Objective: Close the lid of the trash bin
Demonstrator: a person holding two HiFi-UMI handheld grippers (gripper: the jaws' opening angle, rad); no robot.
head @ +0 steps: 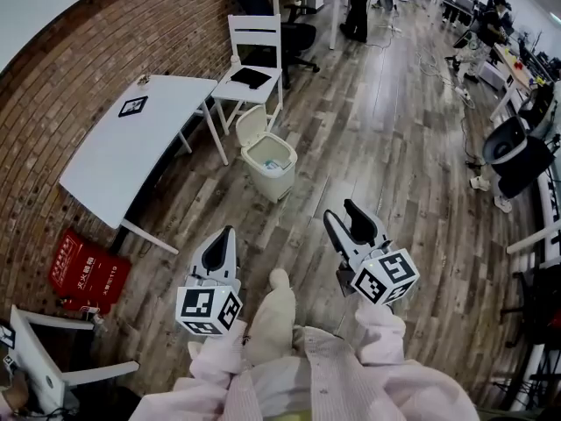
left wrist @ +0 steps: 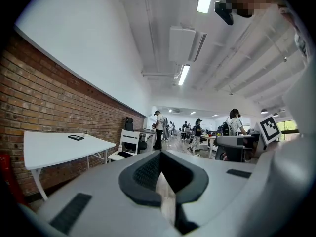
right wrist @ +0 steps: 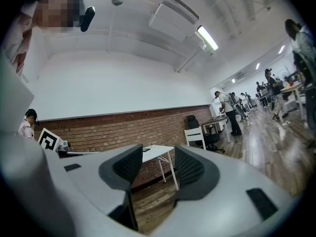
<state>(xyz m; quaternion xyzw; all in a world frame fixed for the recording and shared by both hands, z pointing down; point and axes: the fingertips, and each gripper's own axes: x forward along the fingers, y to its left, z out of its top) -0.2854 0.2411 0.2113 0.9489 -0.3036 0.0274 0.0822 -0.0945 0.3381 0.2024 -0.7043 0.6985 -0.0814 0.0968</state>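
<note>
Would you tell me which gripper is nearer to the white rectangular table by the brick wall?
Left. The left gripper hangs just right of the white rectangular table and nearer the person; the right gripper is farther off to the right.

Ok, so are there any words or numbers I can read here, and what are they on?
Red boxes by the brick wall: white print, too small and blurred to read.
Cube on the left tool and cube on the right tool: black-and-white square patterns, no words.
Card on the white table: same kind of pattern, no letters.
Nothing else is readable.
</note>
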